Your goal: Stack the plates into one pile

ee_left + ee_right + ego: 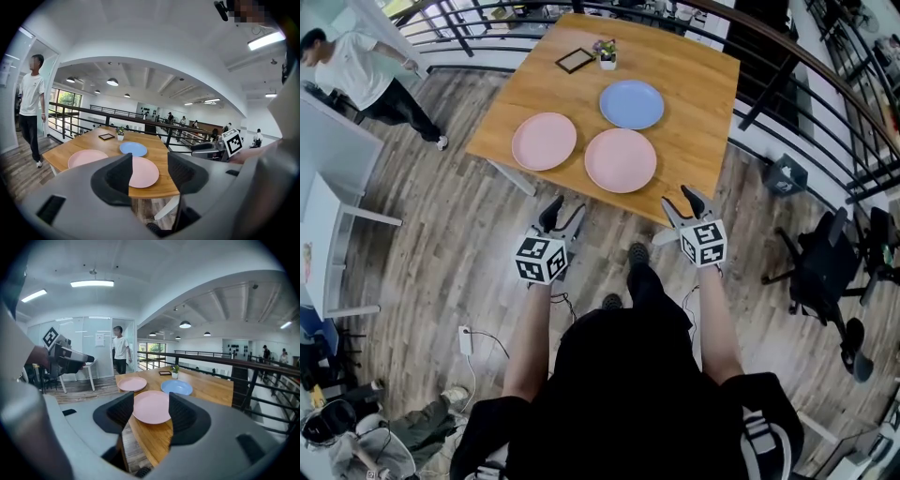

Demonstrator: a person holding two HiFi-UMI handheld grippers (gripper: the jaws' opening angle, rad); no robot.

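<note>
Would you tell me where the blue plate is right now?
In the head view the blue plate lies on the table beyond both pink plates, nearest the small potted plant.

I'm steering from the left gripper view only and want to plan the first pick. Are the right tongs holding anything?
Observer: No. The right tongs stand open and empty; the near pink plate only shows in the gap, beyond them.
Operator: Are both tongs over the table?
Observer: No. The head view shows the left tongs and the right tongs over the floor, short of the table edge.
Operator: Anything on the floor to my right?
Observer: Yes, a black office chair stands there, apart from the table.
</note>
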